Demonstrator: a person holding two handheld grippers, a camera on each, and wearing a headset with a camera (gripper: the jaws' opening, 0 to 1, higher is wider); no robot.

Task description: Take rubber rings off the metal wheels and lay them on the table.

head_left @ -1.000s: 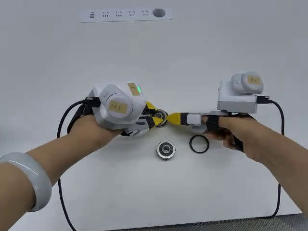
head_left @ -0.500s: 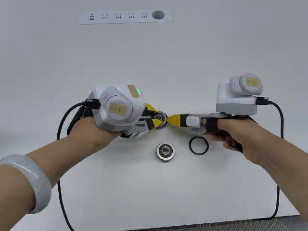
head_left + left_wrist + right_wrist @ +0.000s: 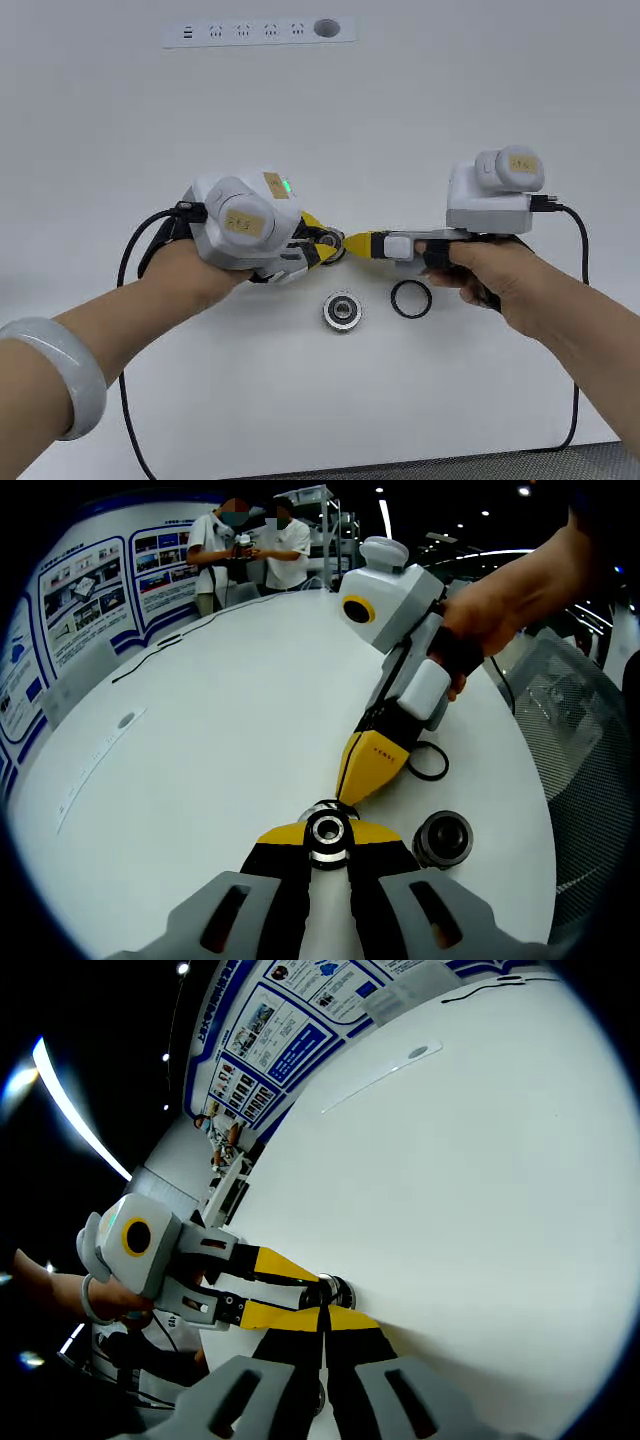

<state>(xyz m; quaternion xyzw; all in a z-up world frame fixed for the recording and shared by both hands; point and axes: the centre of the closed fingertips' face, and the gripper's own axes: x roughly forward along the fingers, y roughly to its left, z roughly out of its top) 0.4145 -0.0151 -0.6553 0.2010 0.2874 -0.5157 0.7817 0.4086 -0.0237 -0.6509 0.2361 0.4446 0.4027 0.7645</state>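
At the left of the head view we see a forearm wearing a pale bangle (image 3: pixel 60 375). Its hand is wrapped around the left gripper (image 3: pixel 322 248), whose black-and-yellow jaws are clamped on a small silver metal wheel (image 3: pixel 334 243) held over the white table (image 3: pixel 200 400). In the left gripper view that wheel (image 3: pixel 328 838) sits square between the two jaw tips, its hub facing us and a dark band around its rim. A black cable (image 3: pixel 122 290) loops from the left gripper toward the near edge of the table. Meeting the wheel from the right is the right gripper (image 3: pixel 352 245), its yellow jaws drawn tight together into a point that touches the wheel's rim; whether a ring is caught between them we cannot tell. The right gripper view gives the same meeting from the other side, with the wheel (image 3: pixel 335 1290) at the very tips of the pressed-together jaws and the left gripper (image 3: pixel 316 1296) reaching in from the left. On the table just below the two grippers a second metal wheel (image 3: pixel 343 310) lies flat, dark-rimmed. Just to its right and apart from it, a black rubber ring (image 3: pixel 393 300) lies loose near the right hand (image 3: pixel 490 272). A white power strip (image 3: pixel 262 31) lies along the far side of the table.
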